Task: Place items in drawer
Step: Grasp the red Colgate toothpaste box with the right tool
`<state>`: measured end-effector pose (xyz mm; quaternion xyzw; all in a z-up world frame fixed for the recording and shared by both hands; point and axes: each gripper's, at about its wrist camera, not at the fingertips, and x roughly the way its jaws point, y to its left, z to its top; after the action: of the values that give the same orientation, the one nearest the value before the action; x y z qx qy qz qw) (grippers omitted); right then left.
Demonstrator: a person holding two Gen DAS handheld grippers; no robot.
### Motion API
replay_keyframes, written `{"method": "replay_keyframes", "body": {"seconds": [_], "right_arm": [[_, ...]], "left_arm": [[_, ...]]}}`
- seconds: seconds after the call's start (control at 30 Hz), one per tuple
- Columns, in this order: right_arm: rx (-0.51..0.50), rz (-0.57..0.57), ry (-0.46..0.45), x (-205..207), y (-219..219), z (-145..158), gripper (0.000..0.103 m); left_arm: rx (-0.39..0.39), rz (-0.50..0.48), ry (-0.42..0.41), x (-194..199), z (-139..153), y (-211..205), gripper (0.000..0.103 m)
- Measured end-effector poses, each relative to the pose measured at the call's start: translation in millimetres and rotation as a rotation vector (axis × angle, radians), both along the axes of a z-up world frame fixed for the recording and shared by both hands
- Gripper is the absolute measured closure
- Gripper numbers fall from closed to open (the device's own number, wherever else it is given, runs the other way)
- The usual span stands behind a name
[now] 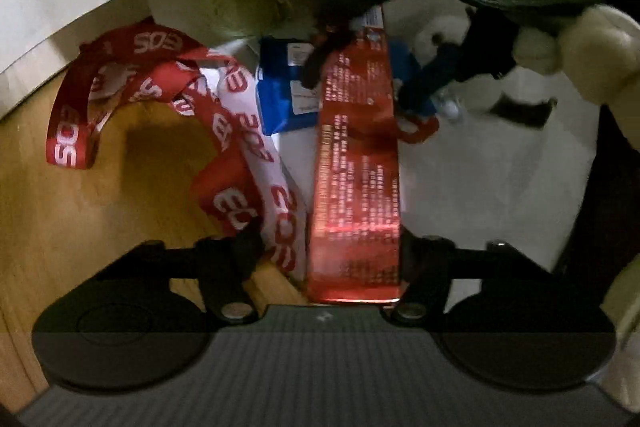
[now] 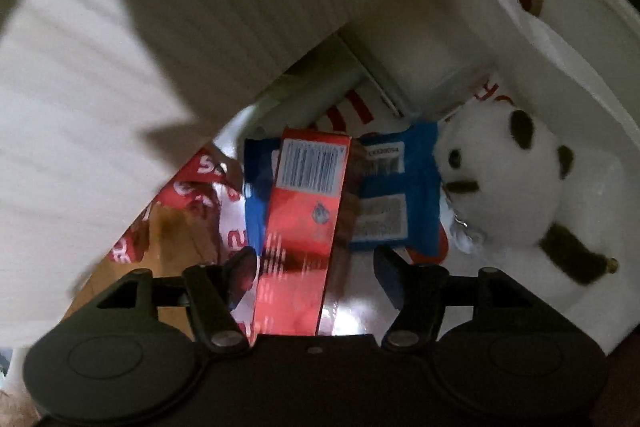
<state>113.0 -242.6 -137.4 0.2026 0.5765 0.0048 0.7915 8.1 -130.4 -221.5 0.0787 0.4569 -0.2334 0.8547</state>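
A long red box (image 1: 356, 167) (image 2: 308, 211) lies lengthwise in the open wooden drawer (image 1: 80, 207), over a blue packet (image 1: 284, 87) (image 2: 384, 195) and a red-and-white lanyard (image 1: 160, 75) (image 2: 180, 195). My left gripper (image 1: 332, 241) straddles its near end. The right finger sits at the box edge, and a gap shows on the left. My right gripper (image 2: 316, 257) (image 1: 362, 85) stands open around the far end, with a gap on its right side. A white panda plush (image 2: 504, 179) lies to the right.
The pale cabinet front (image 2: 120, 67) overhangs the drawer's back. A gloved hand (image 1: 600, 47) holds the right gripper at the upper right. A white sheet (image 1: 480, 167) covers the drawer's right half. A white bag with red print (image 2: 348, 107) lies behind the box.
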Motion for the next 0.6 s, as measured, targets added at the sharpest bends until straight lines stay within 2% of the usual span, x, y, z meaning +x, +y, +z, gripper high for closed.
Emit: {"method": "replay_keyframes", "body": {"seconds": [0.1,0.2,0.33,0.53,0.6], "right_arm": [[0.009,-0.016,-0.008,0.0,4.7,-5.1,0.034],[-0.002,-0.028,-0.011,-0.9,10.6,-9.7,0.036],[-0.017,-0.069,-0.009,-1.4,18.7,-14.2,0.037],[-0.021,-0.036,0.009,-0.5,26.2,-18.3,0.042],[0.015,-0.058,0.012,-4.3,21.7,-20.6,0.045]], "left_arm": [[0.059,-0.028,-0.021,-2.7,1.0,-9.2,0.052],[0.077,-0.028,-0.039,-5.6,-0.7,-12.1,0.052],[0.069,-0.018,-0.051,-7.2,-1.5,-9.4,0.052],[0.064,-0.032,-0.080,-12.7,-3.2,-4.2,0.051],[0.065,-0.037,-0.084,-15.3,-3.0,-2.1,0.051]]}}
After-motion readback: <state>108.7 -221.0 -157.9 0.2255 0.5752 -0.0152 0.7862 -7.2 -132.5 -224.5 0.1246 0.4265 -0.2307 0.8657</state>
